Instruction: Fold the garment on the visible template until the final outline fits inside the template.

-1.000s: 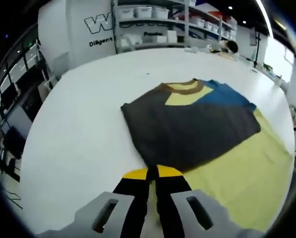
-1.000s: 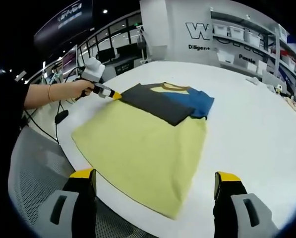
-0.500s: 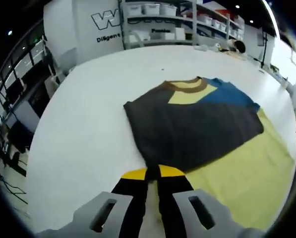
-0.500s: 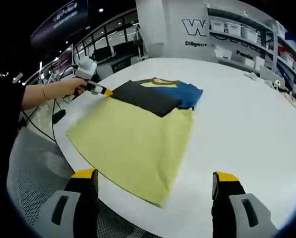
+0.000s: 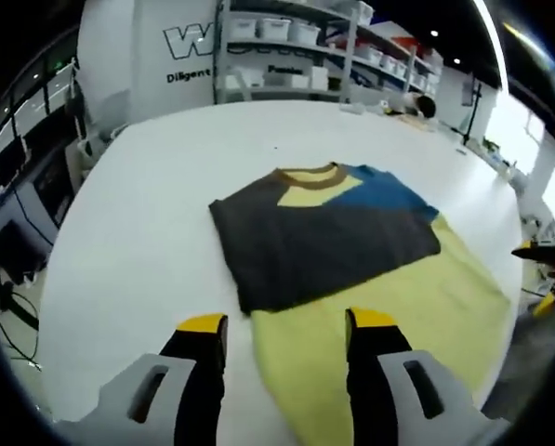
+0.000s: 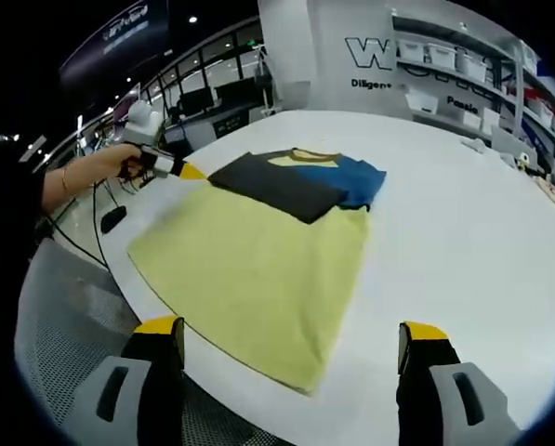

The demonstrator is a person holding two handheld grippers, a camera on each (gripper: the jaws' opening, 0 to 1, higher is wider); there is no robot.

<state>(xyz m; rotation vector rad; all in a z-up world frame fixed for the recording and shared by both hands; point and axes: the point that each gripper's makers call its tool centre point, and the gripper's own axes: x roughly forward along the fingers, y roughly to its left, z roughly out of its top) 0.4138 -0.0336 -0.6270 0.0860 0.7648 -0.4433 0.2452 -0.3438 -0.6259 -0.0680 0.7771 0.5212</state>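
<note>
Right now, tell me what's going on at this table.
A person is folding a T-shirt on a white table with a gripper in each hand. The dark sleeve side is already folded across the chest, over the yellow body, with a blue sleeve beside it. The left gripper hovers open by the fold's edge, holding nothing. The right gripper is open too, near the hem at the table's edge.

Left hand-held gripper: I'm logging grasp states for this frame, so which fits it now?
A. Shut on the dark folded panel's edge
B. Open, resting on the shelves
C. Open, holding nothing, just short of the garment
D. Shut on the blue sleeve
C: in the left gripper view the left hand-held gripper has its yellow-tipped jaws apart, nothing between them but table and the garment edge ahead.
</note>
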